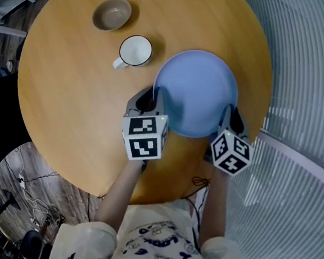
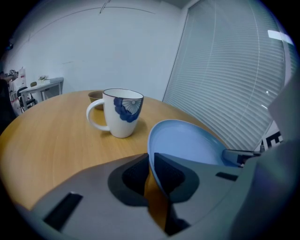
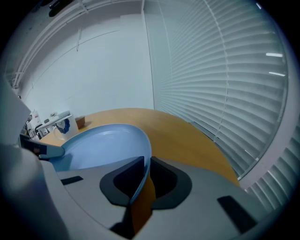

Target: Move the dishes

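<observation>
At the right side of the round counter (image 1: 68, 87) is the blue plate (image 1: 196, 92), face up, round with no long axis. My forearms reach forward, angled downward: my left tool (image 1: 152, 94) clenches its left rim, my right tool (image 1: 233, 113) its right rim.

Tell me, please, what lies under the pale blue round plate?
Only the round wooden table shows beneath the pale blue round plate, glimpsed below its near rim in both gripper views. The plate itself covers the tabletop under its middle, so nothing more can be told.
</observation>
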